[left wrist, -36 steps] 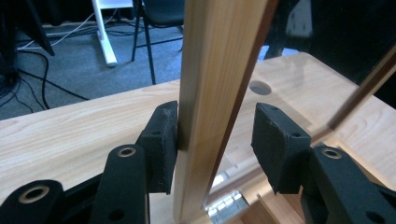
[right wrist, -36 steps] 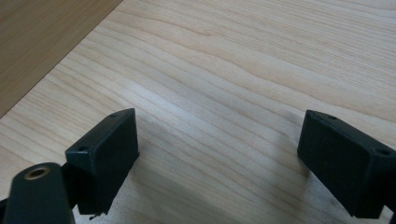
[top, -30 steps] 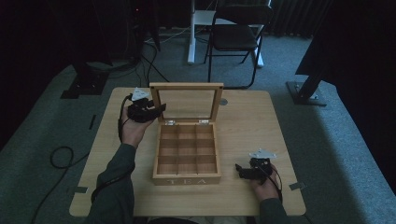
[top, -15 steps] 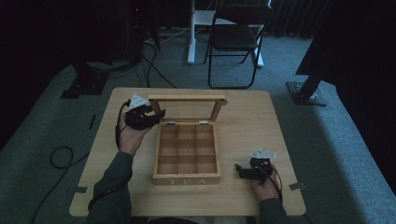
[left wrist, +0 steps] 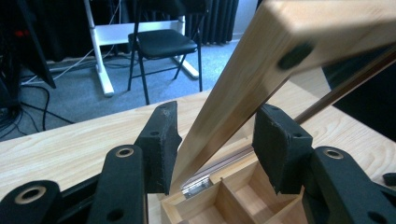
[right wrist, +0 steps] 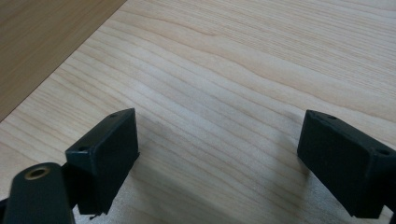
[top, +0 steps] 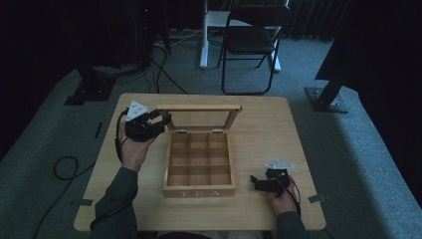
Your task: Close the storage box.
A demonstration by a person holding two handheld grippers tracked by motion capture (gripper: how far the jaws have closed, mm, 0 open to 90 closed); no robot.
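The tea box (top: 199, 167) stands on the middle of the surface (top: 263, 129), between the two grippers. Its lid (top: 199, 117) rises at the far edge, and the lid's side bar (left wrist: 233, 93) lies between the jaws of the left gripper (top: 161, 122). The compartments (left wrist: 233, 200) lie just below that gripper. The right gripper (top: 256, 183) rests on the surface beside the box's near corner, the chair (top: 251, 40) well behind on the floor
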